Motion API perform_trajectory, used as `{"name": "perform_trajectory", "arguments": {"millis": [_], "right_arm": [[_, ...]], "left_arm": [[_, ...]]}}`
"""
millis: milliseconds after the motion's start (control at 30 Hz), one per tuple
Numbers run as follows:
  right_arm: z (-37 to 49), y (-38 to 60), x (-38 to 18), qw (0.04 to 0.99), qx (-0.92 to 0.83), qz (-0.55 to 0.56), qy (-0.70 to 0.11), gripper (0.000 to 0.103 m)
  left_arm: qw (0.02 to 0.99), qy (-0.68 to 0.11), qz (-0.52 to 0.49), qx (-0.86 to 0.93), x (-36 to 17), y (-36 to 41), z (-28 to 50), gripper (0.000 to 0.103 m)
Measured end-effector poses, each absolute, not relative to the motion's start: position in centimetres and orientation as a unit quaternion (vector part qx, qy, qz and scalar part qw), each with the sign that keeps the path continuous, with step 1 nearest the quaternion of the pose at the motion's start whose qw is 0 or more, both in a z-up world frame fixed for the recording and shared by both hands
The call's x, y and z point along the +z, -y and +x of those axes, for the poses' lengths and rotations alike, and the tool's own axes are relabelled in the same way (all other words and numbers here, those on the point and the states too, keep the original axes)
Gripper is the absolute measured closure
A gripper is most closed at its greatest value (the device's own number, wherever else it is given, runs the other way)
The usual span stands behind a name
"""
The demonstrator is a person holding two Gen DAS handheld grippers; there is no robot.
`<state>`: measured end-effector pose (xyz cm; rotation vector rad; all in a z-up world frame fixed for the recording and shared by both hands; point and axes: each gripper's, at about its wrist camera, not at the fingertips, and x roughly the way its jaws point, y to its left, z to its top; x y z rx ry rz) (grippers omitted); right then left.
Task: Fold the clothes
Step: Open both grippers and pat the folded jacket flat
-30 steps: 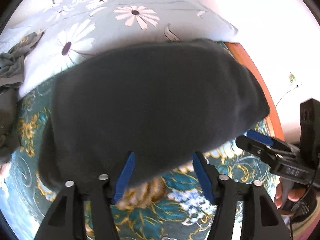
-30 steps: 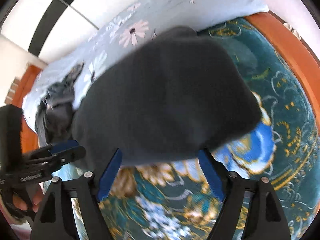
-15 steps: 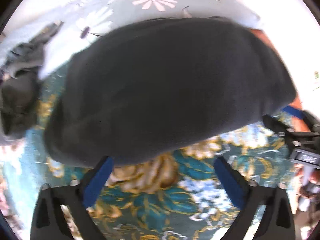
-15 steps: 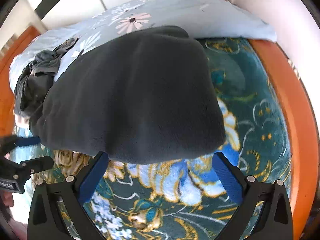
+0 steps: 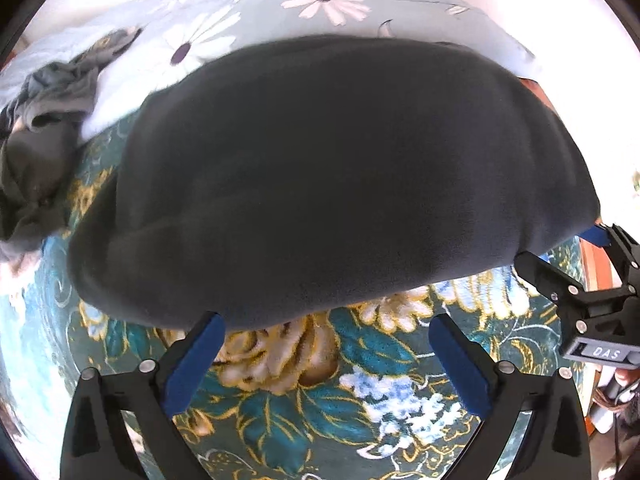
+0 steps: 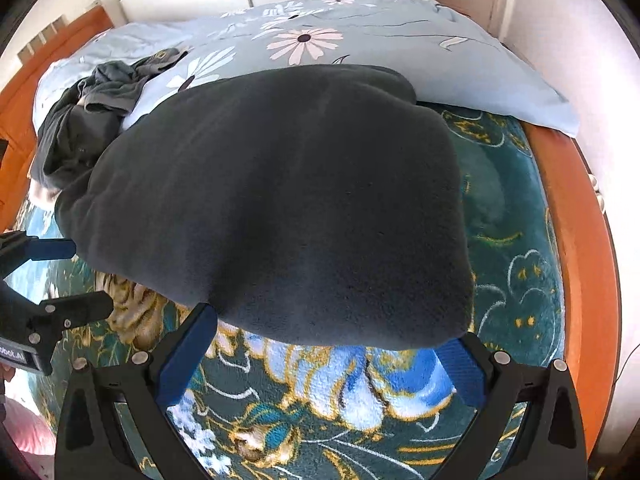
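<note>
Ahead of both tongs, the dark fleece garment (image 5: 340, 184) lies folded on the bed (image 6: 516, 276); left tongs (image 5: 326, 354) and right tongs (image 6: 332, 344) have spread wide and released it, so this fold looks done.

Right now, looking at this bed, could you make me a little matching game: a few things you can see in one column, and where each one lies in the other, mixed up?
Things:
1. dark fleece garment
2. crumpled grey clothes
3. daisy-print pillow
4. teal floral blanket

Places:
A. along the head of the bed
B. covering the mattress, under everything
C. heaped at the left, partly on the pillow
D. spread flat in the middle, just ahead of both open grippers

Pairs: 1-D, 2-C, 3-A, 4-B
</note>
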<state>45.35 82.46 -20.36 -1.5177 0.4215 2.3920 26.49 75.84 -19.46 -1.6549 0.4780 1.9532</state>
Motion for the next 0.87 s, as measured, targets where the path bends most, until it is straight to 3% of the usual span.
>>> {"name": "perform_trajectory", "arguments": {"millis": [867], "right_arm": [[45.4,-83.4,-20.6,0.118,0.811,-0.559,-0.123,0.000]], "left_arm": [[0.219,-0.171,-0.665,0.693,-22.7,-77.5,27.3,0.000]]}}
